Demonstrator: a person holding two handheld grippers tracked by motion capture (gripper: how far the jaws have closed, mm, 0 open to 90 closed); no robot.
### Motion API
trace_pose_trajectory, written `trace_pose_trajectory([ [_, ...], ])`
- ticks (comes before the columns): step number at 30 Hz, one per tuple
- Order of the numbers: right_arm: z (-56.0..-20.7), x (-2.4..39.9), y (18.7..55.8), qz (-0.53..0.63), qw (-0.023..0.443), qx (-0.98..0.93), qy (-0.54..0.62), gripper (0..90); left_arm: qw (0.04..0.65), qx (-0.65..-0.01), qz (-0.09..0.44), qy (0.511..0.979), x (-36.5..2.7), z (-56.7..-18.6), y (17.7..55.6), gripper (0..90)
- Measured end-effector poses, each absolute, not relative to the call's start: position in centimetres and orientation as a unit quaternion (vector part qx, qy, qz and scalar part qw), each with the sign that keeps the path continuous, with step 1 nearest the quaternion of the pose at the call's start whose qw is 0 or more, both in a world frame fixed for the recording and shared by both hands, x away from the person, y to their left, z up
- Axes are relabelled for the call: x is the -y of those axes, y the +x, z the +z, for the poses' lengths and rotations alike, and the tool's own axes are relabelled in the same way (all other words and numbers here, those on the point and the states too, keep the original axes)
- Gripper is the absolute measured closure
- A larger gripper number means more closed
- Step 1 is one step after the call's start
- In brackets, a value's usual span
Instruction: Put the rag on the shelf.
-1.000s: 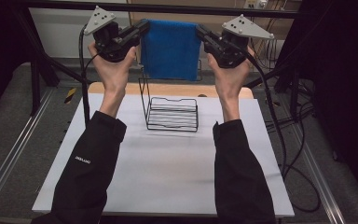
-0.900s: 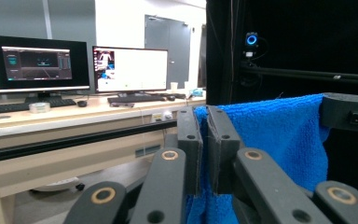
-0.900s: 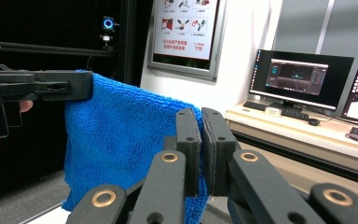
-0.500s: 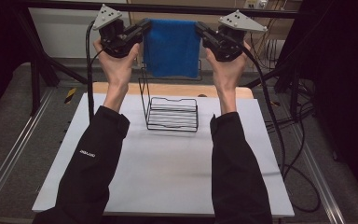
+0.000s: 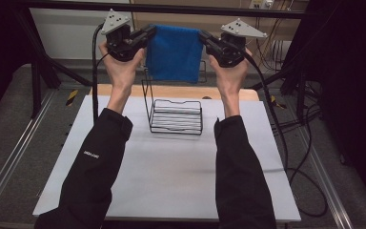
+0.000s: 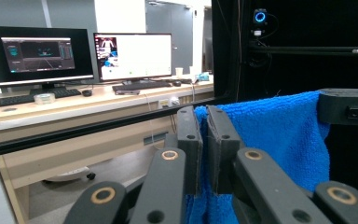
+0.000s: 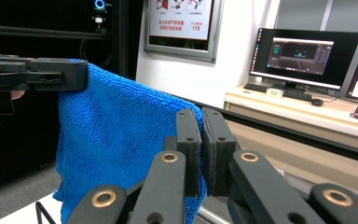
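Note:
A blue cloth [image 5: 174, 52] hangs stretched between both grippers, high above the back of the table. My left gripper [image 5: 148, 33] is shut on its upper left corner, and my right gripper [image 5: 204, 37] is shut on the upper right corner. The left gripper view has the cloth [image 6: 279, 140] pinched between the closed jaws [image 6: 204, 122], with the other gripper [image 6: 347, 106] holding its far corner. In the right gripper view the cloth [image 7: 116, 140] drapes down from my jaws [image 7: 201, 121] toward the left gripper [image 7: 42, 74]. Beneath the cloth stands a black wire rack [image 5: 176, 116].
The rack sits on a white table top [image 5: 167, 176] with a wooden strip [image 5: 171, 91] behind it. Black frame bars and cables run along the sides. A desk with monitors [image 6: 130, 56] lies beyond the table.
Both grippers have risen slightly with the cloth still stretched between them. The rack has not moved.

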State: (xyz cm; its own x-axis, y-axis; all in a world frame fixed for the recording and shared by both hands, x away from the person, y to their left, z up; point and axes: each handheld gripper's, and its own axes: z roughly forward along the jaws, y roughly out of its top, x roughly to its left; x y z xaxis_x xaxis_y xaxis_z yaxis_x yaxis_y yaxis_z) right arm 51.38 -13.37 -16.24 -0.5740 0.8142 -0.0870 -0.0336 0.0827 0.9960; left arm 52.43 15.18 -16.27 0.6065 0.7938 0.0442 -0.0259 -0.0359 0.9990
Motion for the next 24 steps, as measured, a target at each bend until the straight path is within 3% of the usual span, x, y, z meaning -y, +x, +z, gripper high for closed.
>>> trace_pose_trajectory([
  [24,-19.9,13.5,49.4,0.586,0.309,-0.688,0.296,86.5,0.611,-0.278,0.304,0.676,-16.4,-20.7,50.5,84.9],
])
